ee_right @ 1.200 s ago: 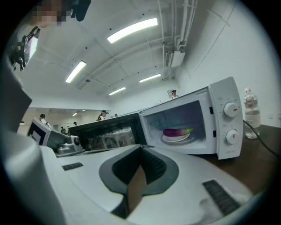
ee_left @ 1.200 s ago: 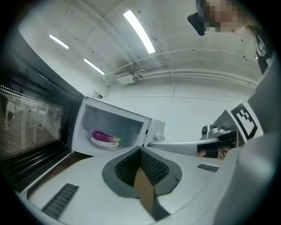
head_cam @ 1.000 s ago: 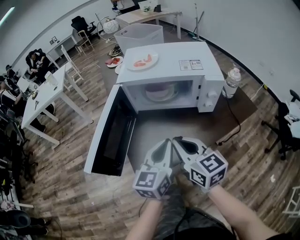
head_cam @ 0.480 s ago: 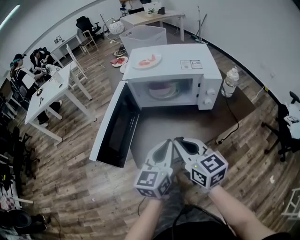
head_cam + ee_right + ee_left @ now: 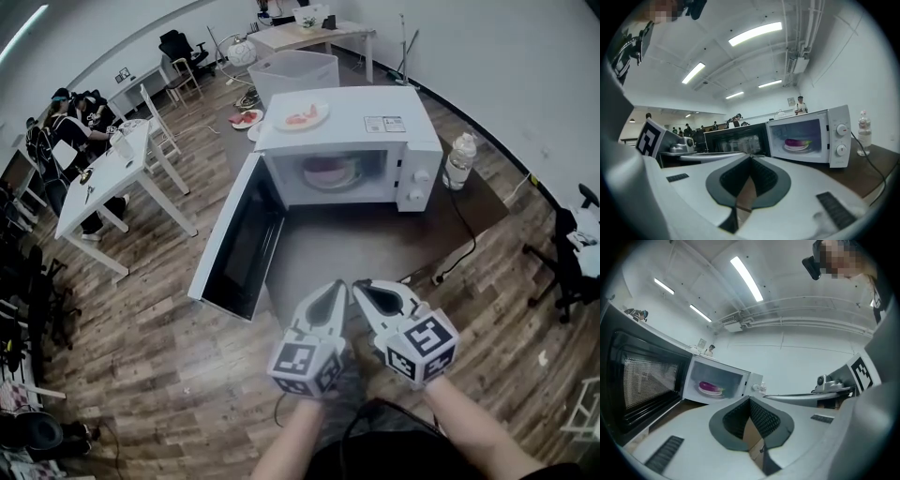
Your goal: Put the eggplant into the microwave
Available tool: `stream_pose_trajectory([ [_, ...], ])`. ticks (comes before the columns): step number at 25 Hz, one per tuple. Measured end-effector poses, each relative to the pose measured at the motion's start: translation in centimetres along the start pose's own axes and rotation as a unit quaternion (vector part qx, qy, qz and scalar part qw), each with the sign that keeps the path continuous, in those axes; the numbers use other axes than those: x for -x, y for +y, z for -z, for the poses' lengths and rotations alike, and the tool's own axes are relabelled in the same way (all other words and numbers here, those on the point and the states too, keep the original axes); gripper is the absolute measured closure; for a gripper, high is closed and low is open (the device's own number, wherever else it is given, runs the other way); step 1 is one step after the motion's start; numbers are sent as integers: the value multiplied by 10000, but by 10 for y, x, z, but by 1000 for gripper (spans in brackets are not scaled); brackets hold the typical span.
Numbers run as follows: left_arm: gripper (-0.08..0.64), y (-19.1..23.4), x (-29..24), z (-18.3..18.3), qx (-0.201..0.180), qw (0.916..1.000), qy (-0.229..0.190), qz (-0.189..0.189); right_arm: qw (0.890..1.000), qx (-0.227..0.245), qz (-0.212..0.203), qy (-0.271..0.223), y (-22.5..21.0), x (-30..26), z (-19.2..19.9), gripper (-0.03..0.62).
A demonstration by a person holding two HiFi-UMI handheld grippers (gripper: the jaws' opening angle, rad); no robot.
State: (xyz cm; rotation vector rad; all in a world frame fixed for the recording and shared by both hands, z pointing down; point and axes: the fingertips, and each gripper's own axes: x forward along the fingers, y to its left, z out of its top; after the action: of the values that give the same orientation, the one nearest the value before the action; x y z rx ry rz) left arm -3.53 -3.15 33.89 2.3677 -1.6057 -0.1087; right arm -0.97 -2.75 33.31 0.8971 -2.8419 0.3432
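The purple eggplant lies on a white plate inside the white microwave, whose door hangs wide open to the left. The eggplant also shows in the left gripper view, and the eggplant in the right gripper view. My left gripper and right gripper hover side by side in front of the microwave, well short of its opening. Both are shut with nothing between the jaws. Their tips point at the oven.
A plate of red food sits on top of the microwave. A plastic bottle stands to its right, and a black cable runs across the brown table. A white bin is behind; people sit at a white table at left.
Both grippers, still shut and side by side, have drawn back from the microwave, which now sits a little higher and farther off in the head view.
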Motion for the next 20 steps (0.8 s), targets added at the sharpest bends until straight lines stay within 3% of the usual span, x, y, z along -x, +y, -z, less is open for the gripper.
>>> stream_pose_trajectory([
  [3, 548, -3, 8, -1, -12, 10000, -27, -20, 9999, 154, 13, 17, 9, 6, 0, 591],
  [20, 548, -30, 47, -10, -301, 9994, -155, 22, 9999, 66, 76, -108, 33, 45, -1, 591],
])
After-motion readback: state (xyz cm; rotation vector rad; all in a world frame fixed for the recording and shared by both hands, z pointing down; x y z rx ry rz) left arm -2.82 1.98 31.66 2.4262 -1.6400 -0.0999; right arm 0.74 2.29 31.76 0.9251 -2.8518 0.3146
